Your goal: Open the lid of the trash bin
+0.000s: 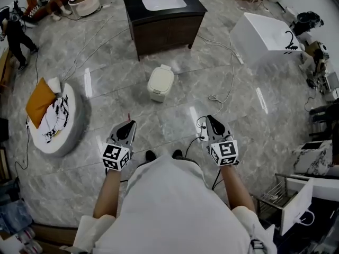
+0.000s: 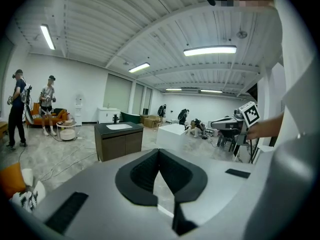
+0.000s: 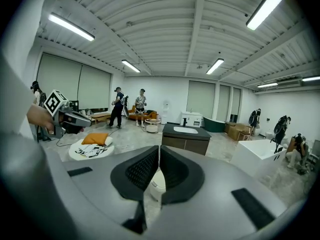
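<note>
- Floor (image 1: 175, 115): grey marble tiles, glossy. Everything listed below stands on it.
- White tub (image 1: 262, 36): far right in the head view, well apart from both of my tools.
- Dark vanity cabinet (image 1: 164, 23): stands at the far side with a white basin set in its top. It is straight ahead of me, beyond the bin.
- Round white cushion (image 1: 66, 123): lies on the floor to my left and carries an orange pillow (image 1: 40, 100).
- Trash bin (image 1: 160, 82): small, white and upright, with its lid down flat.
  - It stands between me and the vanity cabinet, nearer the cabinet.
  - It is ahead of both grippers, roughly midway between their lines and well apart from either.
  - In the right gripper view it shows low down, in the slit beneath the meeting jaw tips (image 3: 157, 185). It is far off on the floor and not between the pads.
- Left gripper (image 1: 128, 123): held out in front of me, pointing forward and slightly down.
  - Its jaws are closed, tip against tip, with nothing in them (image 2: 159, 156).
  - Only bare floor shows through the slit below the tips.
- Right gripper (image 1: 210, 118): level with the left one and pointing the same way.
  - Its jaws are likewise closed together at the tips and hold nothing (image 3: 158, 156).
- Cable (image 1: 225, 91): a thin white run looping on the floor to the right of the bin and clear of it.
</note>
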Demonstrator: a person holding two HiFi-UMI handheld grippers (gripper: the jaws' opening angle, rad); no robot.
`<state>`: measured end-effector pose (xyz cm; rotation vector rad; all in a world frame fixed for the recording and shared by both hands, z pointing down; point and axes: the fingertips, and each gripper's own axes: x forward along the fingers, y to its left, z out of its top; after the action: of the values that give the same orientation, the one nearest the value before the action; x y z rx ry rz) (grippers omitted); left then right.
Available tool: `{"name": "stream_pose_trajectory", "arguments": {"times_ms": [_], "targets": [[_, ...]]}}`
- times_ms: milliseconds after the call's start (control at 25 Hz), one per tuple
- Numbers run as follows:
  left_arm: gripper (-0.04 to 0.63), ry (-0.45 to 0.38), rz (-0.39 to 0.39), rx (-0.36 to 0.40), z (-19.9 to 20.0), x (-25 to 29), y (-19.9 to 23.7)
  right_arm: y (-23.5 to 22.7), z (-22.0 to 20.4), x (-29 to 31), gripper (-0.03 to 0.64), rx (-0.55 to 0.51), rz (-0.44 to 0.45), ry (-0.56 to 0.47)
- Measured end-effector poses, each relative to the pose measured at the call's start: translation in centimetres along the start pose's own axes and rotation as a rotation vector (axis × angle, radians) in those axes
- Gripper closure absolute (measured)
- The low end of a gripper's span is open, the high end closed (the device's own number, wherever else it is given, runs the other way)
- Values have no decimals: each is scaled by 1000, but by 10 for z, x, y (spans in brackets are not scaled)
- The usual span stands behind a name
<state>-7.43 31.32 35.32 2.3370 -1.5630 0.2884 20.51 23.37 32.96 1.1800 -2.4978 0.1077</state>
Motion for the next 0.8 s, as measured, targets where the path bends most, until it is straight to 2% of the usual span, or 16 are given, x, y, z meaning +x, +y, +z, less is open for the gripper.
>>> {"name": "stream_pose_trajectory", "arguments": {"times_ms": [400,800], "targets": [[578,-2,-68,41,2,-6,28,26,7,3,583,29,-56,-10],[578,-21,-59,42,7,-6,43,36,14,14,583,22,-53,-12]]}}
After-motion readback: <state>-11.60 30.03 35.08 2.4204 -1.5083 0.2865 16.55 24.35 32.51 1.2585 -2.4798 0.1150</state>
